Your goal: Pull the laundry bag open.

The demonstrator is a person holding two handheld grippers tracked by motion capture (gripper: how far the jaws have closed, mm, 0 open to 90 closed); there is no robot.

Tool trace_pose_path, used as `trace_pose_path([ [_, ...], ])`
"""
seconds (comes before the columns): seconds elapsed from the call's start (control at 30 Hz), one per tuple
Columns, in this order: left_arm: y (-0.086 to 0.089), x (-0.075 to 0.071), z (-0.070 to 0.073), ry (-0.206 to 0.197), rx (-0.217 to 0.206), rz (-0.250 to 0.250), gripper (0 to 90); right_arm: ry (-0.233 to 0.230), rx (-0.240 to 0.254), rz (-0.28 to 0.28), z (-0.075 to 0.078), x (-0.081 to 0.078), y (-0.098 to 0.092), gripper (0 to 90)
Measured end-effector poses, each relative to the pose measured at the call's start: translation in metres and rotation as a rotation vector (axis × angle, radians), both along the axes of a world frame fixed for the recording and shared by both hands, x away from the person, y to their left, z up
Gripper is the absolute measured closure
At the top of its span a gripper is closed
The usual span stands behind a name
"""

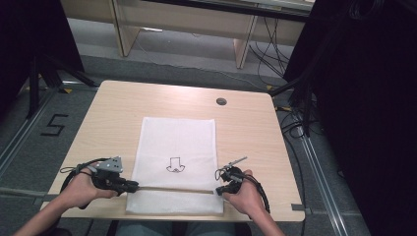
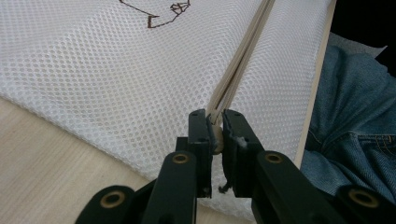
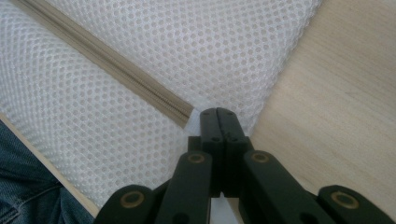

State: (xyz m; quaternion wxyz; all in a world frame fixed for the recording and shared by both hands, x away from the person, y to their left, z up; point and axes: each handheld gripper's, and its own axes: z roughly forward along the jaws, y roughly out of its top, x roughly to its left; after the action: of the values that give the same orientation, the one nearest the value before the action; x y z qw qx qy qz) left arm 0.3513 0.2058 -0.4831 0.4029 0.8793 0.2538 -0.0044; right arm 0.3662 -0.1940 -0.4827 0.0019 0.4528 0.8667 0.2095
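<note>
A: Item: white mesh bag point(image 1: 178, 164), flat on the desk point(image 1: 113, 118), lower centre of the high view. Beige zipper point(image 1: 172, 189) across its near end, running left to right in the lower part of the frame.

B: Grip status?

A: Left gripper point(image 1: 129, 186) at the zipper's left end, lower left of the bag; jaws nearly closed, clamped on the zipper pull point(image 2: 216, 140). Right gripper point(image 1: 220, 190) at the zipper's right end; jaws fully closed, pinching the bag's mesh edge point(image 3: 198, 113) just past the zipper's end.

B: Progress?

A: Judged early to middle: both ends secured, pull seated at the far left end. In the left gripper view, two beige strips running away from the pull toward the upper right, seemingly slightly apart near the jaws. Whether zipped or unzipped along the whole length: cannot tell. Remaining, by estimate: drawing the pull across toward the right-hand grip.

B: View differences?

A: High view: whole bag, small black printed figure point(image 1: 175, 165) at centre, round grommet point(image 1: 221, 101) in the desk at upper right. Left gripper view: pull between the jaws, denim-clad leg point(image 2: 355, 116) at right, beyond the desk edge. Right gripper view: closed teeth of the zipper point(image 3: 112, 60) running to upper left, bare wood at right.
</note>
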Motion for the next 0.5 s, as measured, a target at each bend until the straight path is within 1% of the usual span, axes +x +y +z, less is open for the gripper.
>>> trace_pose_path([
  [0.03, -0.0008, -0.0008, -0.0003, 0.003, 0.004, 0.012, 81.8, -0.007, 0.0, 0.008, -0.0003, 0.0005, -0.0003, 90.0],
  [0.1, -0.0003, -0.0004, -0.0002, 0.004, -0.002, 0.009, 81.8, -0.002, 0.0, 0.001, -0.0001, 0.0001, -0.0001, 90.0],
  [0.13, 0.0011, 0.0007, 0.0, -0.008, 0.004, -0.006, 81.8, 0.002, 0.002, 0.002, -0.0003, 0.0003, -0.0003, 90.0],
  [0.17, 0.0011, 0.0007, 0.0, -0.008, 0.004, -0.006, 81.8, 0.002, 0.002, 0.002, -0.0003, 0.0003, -0.0003, 90.0],
  [0.2, 0.0004, 0.0, -0.0003, -0.005, -0.006, -0.004, 81.8, 0.002, 0.002, 0.003, -0.0003, 0.0005, -0.0004, 90.0],
  [0.27, 0.0004, 0.0002, -0.0004, -0.005, -0.004, -0.005, 81.8, 0.001, 0.001, 0.003, -0.0003, 0.0004, -0.0004, 90.0],
  [0.3, 0.0013, 0.0009, -0.0001, -0.008, 0.007, -0.01, 81.8, -0.002, 0.001, 0.002, -0.0003, 0.0002, -0.0003, 90.0],
  [0.33, 0.0014, 0.0007, -0.0003, -0.005, 0.002, -0.008, 81.8, -0.003, 0.003, 0.001, -0.0003, 0.0, -0.0005, 90.0],
  [0.37, 0.0019, -0.0002, -0.0001, -0.009, 0.013, -0.005, 81.8, -0.004, 0.005, 0.001, -0.0003, 0.0, -0.0006, 90.0],
  [0.4, 0.0023, -0.0011, -0.0005, 0.002, -0.005, 0.007, 81.8, -0.001, 0.005, 0.003, -0.0003, 0.0001, -0.0007, 90.0],
  [0.43, 0.0034, -0.0013, -0.0005, 0.008, -0.009, 0.01, 81.8, -0.001, 0.004, 0.003, -0.0002, 0.0002, -0.0006, 90.0],
  [0.47, 0.0055, -0.0015, 0.0004, -0.005, 0.001, 0.012, 81.8, 0.001, 0.005, 0.005, -0.0003, 0.0004, -0.0006, 90.0],
  [0.5, 0.0066, -0.002, 0.0002, 0.008, -0.024, 0.023, 81.8, 0.003, 0.005, 0.004, -0.0002, 0.0005, -0.0006, 90.0],
])
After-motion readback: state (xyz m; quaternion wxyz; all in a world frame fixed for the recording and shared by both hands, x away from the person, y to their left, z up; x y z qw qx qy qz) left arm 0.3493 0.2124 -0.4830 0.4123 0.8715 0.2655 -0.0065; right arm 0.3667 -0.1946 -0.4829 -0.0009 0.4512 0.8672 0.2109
